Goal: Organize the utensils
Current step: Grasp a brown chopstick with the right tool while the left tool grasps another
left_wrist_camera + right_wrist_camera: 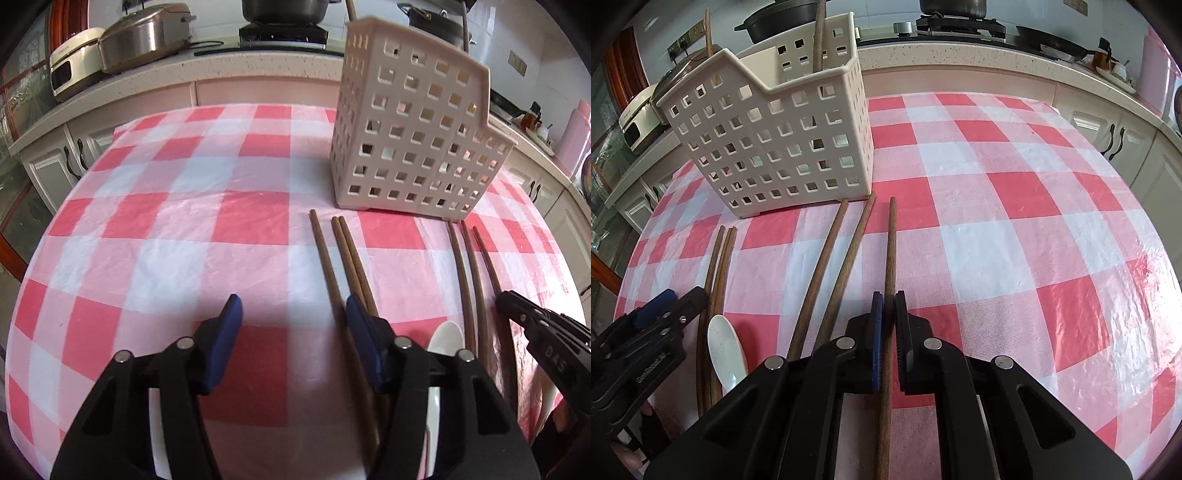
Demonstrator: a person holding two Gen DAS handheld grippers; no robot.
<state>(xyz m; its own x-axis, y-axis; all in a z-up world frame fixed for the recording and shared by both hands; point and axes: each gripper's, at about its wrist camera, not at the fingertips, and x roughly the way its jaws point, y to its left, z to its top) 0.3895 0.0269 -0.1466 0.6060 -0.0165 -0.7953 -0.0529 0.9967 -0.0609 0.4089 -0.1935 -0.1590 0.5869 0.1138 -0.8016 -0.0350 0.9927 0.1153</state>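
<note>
Pinching chopstick [891,258] — right gripper [888,299]

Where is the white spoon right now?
The white spoon lies on the checked tablecloth between the two chopstick groups, in the right wrist view's lower left, beside the left gripper.

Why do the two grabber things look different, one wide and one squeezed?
The left hand-held gripper has its fingers spread wide apart and holds nothing; the right hand-held gripper has its fingers pinched onto a brown chopstick. The left one hangs over bare checkered tablecloth beside three chopsticks; the right one sits over the rightmost chopstick. Both are black with blue pads and point toward the white basket.
</note>
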